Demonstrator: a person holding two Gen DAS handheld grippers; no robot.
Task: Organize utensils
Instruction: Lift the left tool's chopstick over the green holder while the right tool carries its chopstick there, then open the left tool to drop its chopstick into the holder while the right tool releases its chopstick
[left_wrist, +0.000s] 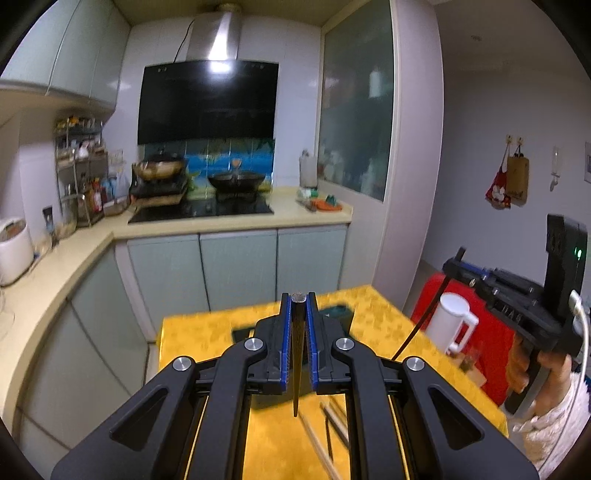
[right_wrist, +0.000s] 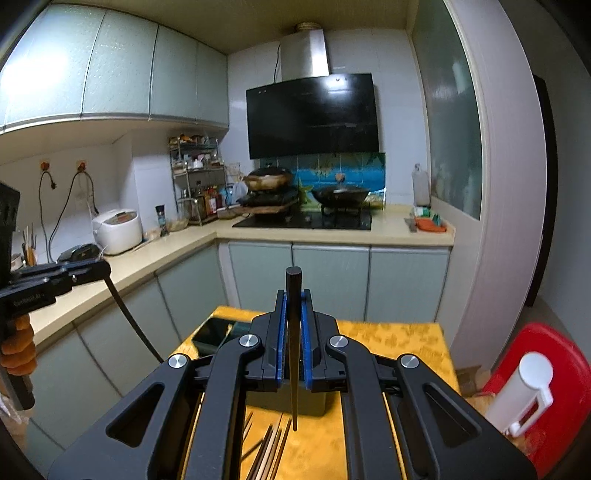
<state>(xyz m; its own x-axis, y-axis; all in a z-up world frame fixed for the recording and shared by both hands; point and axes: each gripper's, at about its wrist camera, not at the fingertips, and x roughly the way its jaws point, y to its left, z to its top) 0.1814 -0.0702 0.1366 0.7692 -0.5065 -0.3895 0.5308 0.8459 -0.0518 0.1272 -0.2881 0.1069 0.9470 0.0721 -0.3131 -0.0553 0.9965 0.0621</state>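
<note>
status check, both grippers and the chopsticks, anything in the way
Left gripper shut on a dark chopstick, upright. Right gripper shut on a second dark chopstick, upright. Loose chopsticks below on the yellow table. Nothing in the way.

I stand in a small kitchen with pale white walls. A black range hood (right_wrist: 313, 115) hangs under its steel chimney, above a dark hob (right_wrist: 303, 220) carrying two woks. A beige L-shaped counter (right_wrist: 332, 236) runs over grey-green cabinet doors (right_wrist: 329, 280), with matching wall cupboards (right_wrist: 110, 62) overhead catching a bright glare. A frosted glass partition (left_wrist: 356, 107) closes the right side. A white rice cooker (right_wrist: 117, 230) sits beside a spice rack (right_wrist: 197, 181).
</note>
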